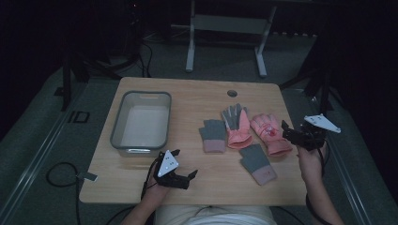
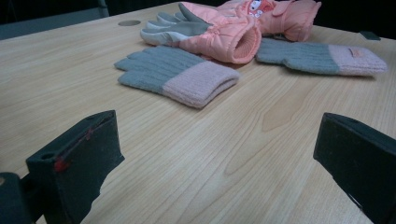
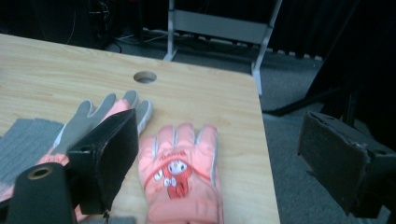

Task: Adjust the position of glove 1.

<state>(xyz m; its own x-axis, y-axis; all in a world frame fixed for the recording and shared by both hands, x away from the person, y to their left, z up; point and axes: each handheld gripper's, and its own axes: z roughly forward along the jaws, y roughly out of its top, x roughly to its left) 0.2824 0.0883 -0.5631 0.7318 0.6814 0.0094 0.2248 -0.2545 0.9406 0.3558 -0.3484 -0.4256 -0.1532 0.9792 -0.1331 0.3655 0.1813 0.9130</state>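
The wooden table [image 1: 197, 96] carries a grey bin [image 1: 141, 123] and four gloves [image 1: 244, 136] (two pink, two grey).

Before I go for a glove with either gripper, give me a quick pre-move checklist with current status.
1. Left gripper open, nothing between its fingers: ok.
2. Right gripper open, holding nothing: ok.
3. Grey bin looks empty and stands upright on the table: ok.
4. Four gloves lie right of the bin: two knit grey ones, two padded pink ones: ok.
5. Gloves separated for a single pick: not ok; the pink pair lies touching, and the palm-up pink glove rests against the left knit glove.
6. Right gripper lined up over the pink character glove: cannot tell; it is off the table's right edge.
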